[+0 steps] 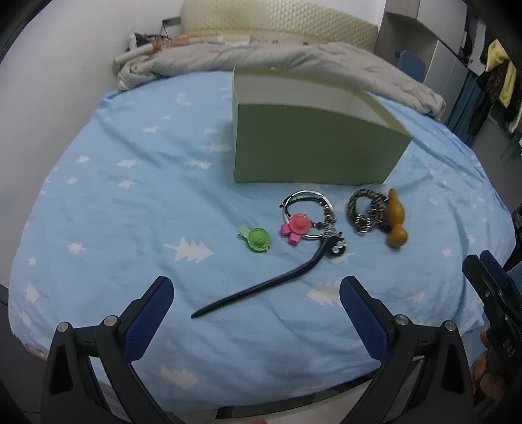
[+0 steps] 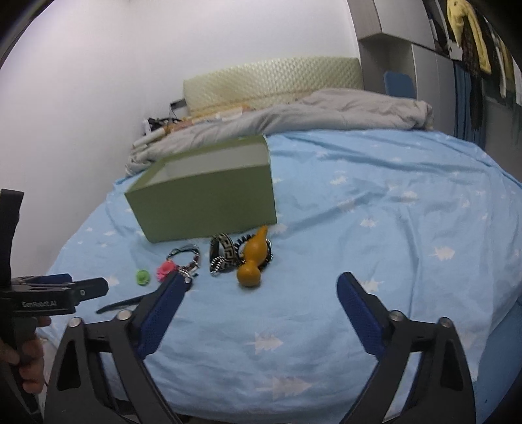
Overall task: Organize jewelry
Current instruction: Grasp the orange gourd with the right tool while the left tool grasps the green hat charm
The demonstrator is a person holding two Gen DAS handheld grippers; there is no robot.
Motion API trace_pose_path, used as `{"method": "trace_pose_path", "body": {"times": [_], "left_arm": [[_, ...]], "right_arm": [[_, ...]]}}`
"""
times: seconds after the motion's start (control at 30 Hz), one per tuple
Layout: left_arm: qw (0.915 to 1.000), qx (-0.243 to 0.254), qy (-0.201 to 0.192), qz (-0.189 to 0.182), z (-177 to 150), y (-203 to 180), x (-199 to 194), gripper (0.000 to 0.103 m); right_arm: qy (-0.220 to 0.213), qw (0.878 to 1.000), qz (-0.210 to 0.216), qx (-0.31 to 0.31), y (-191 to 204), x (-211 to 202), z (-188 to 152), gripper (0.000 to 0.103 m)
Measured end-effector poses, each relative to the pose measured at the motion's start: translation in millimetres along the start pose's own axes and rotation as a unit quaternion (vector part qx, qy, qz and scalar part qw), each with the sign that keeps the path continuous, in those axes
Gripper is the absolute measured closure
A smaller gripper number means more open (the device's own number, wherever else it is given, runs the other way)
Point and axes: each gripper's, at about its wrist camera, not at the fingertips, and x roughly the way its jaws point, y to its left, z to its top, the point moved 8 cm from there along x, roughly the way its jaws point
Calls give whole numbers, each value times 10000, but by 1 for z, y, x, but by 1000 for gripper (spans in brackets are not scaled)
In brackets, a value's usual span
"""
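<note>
An open green box [image 1: 313, 143] stands on the blue bedsheet; it also shows in the right wrist view [image 2: 208, 202]. In front of it lie a green hat clip [image 1: 257, 238], a pink hat clip [image 1: 295, 226] on a silver bangle [image 1: 308, 195], a black hair stick [image 1: 270, 287], a patterned bracelet [image 1: 363, 208] and an orange gourd [image 1: 396, 218]. The gourd also shows in the right wrist view [image 2: 253, 261]. My left gripper [image 1: 256, 296] is open and empty, near the hair stick. My right gripper [image 2: 261, 293] is open and empty, just short of the gourd.
A crumpled grey blanket [image 1: 277, 62] and a cream headboard cushion [image 1: 277, 19] lie behind the box. A wardrobe with hanging clothes [image 1: 496, 75] stands at the right. The bed's front edge [image 1: 261, 401] is under the grippers.
</note>
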Motion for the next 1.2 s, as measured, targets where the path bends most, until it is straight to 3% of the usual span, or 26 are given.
{"method": "trace_pose_path", "body": {"times": [0.07, 0.23, 0.33, 0.47, 0.63, 0.77, 0.83, 0.9, 1.03, 1.2], "left_arm": [[9999, -30, 68, -97, 4, 2, 10, 3], [9992, -91, 259, -304, 13, 5, 38, 20], [9986, -91, 379, -365, 15, 4, 53, 28], [9979, -77, 477, -442, 16, 4, 72, 28], [9975, 15, 502, -504, 19, 0, 85, 43], [9975, 90, 488, -505, 22, -4, 91, 47], [9975, 175, 492, -477, 23, -5, 95, 57], [9974, 233, 505, -456, 23, -7, 98, 59], [9974, 286, 505, -426, 25, -8, 102, 79], [9976, 283, 452, -438, 26, -9, 98, 80]], "right_arm": [[109, 9999, 57, 13, 1, 11, -2, 29], [385, 9992, 82, 67, 0, 45, -5, 55], [605, 9982, 0, 52, 1, 65, -8, 60], [830, 9965, 15, 99, 1, 87, -12, 61], [928, 9956, 89, 113, 5, 104, -12, 62], [974, 9952, 96, 82, 8, 111, -10, 67], [1014, 9948, 116, 41, 10, 113, -10, 75], [1032, 9946, 130, 29, 12, 116, -10, 78], [1079, 9941, 75, -3, 12, 117, -11, 79], [1064, 9943, 23, -43, 13, 110, -10, 79]]}}
